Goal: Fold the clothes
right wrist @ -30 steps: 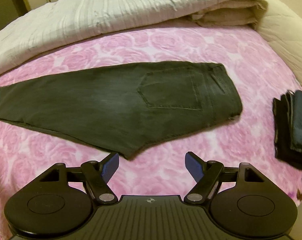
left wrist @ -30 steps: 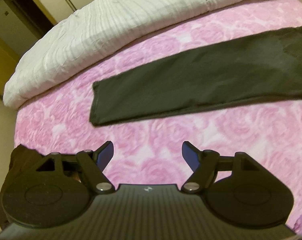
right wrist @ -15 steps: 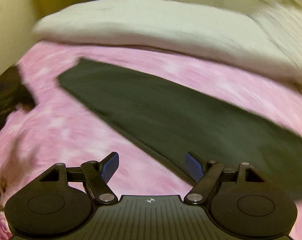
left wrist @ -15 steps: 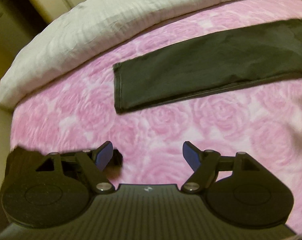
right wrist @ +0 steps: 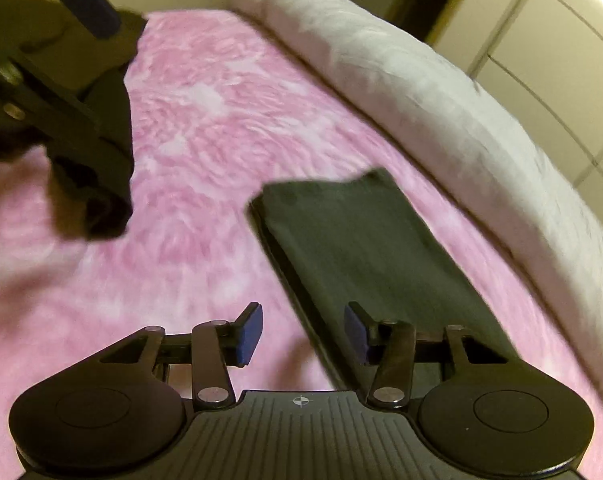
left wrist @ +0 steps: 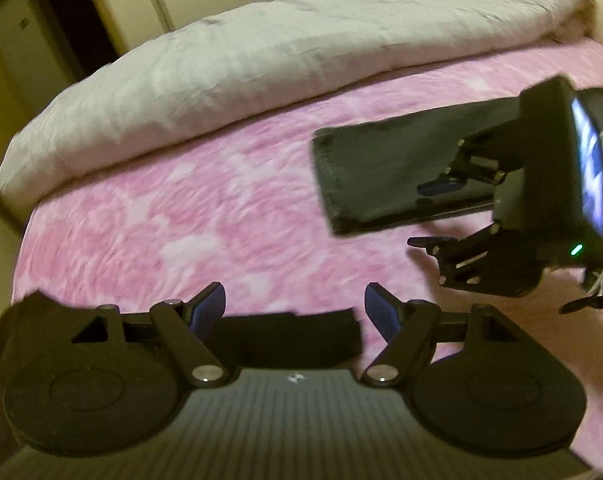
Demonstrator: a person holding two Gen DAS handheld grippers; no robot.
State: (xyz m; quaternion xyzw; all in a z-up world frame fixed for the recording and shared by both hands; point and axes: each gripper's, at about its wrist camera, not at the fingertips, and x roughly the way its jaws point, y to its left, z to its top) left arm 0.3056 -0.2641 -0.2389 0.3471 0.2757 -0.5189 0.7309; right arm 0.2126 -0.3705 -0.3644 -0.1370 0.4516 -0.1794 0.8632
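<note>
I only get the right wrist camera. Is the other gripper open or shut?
Observer: The left gripper is open, its blue pads wide apart with nothing held between them.
Operator: Is there anything close to it?
Observer: Yes. A dark piece of cloth lies on the pink bedsheet, low down between its fingers.
Operator: What does my gripper look like from over there?
Observer: A small green light glows on the back of your right gripper.
</note>
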